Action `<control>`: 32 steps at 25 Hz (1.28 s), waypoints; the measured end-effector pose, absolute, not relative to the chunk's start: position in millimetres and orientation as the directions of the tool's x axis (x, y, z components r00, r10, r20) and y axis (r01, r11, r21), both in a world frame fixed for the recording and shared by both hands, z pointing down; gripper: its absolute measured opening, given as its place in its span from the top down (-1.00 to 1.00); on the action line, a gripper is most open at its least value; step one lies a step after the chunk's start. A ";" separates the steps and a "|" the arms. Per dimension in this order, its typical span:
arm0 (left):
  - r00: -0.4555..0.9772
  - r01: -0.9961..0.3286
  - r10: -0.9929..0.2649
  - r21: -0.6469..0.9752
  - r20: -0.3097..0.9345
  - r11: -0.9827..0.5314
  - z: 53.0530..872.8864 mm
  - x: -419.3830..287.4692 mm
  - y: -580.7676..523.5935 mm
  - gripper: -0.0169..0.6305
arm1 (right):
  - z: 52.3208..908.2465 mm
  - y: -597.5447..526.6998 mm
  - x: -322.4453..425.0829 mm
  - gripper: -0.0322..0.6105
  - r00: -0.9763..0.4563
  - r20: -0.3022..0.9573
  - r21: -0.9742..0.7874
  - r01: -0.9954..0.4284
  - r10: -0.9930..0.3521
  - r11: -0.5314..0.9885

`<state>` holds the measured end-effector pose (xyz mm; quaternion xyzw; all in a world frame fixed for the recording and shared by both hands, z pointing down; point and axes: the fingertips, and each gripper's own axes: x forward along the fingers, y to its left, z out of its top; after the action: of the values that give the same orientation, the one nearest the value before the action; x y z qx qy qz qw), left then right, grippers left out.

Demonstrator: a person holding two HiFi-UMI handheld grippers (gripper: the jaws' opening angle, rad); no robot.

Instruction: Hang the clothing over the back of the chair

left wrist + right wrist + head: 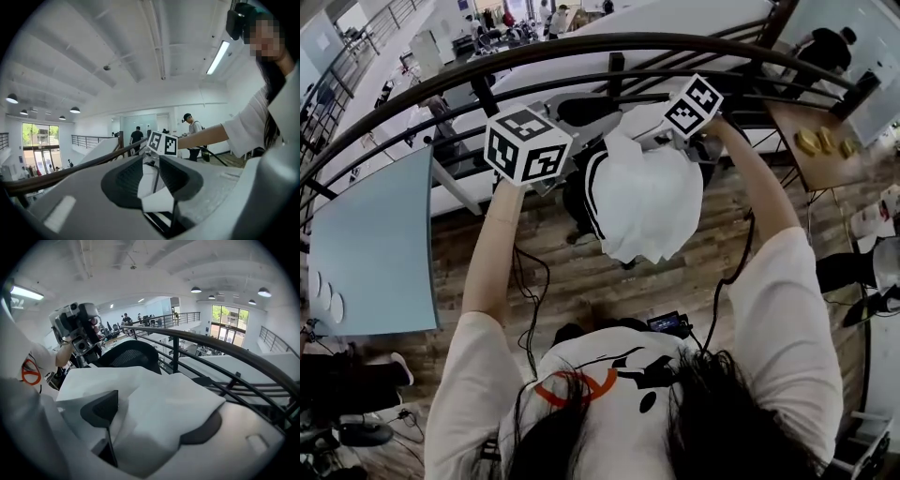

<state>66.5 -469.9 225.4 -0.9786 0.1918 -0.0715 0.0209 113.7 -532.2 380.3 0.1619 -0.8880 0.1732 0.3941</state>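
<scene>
I hold a white garment with black stripes (645,202) up in the air between both grippers. In the left gripper view, my left gripper (152,165) is shut on a fold of the striped cloth (151,185); its marker cube (528,145) shows in the head view. My right gripper (154,418) is shut on bunched white cloth (159,404) that drapes over its jaws, and its cube (694,103) sits higher and to the right. Behind the cloth stands the black mesh chair back (129,357). In the head view the chair (586,111) is mostly hidden under the garment.
A curved dark railing (581,47) runs just beyond the chair, with a drop to a lower floor behind it. A light blue table (375,244) stands at the left and a wooden table (806,164) at the right. Cables lie on the wooden floor (581,281). Several people walk in the background.
</scene>
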 end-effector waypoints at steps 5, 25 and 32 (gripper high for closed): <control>0.879 -0.314 -0.344 -0.142 0.330 -0.939 251.5 99.2 -511.9 0.58 | 375.0 -527.0 109.6 -0.35 -0.644 0.744 -0.122 -0.390 -0.176 0.913; 0.679 -0.167 -0.254 -0.192 0.689 -0.967 336.3 119.6 -566.0 0.95 | 365.9 -521.1 104.0 -0.28 -0.662 0.718 -0.035 -0.345 -0.216 0.938; 0.609 -0.245 -0.332 -0.227 0.720 -0.943 343.7 106.7 -581.2 0.95 | 345.2 -518.5 137.1 -0.34 -0.704 0.654 -0.063 -0.416 -0.278 0.907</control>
<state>106.7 -581.2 343.7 -0.8954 0.1610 -0.4118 0.0530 137.1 -518.5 345.2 0.1892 -0.9172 0.1035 0.3350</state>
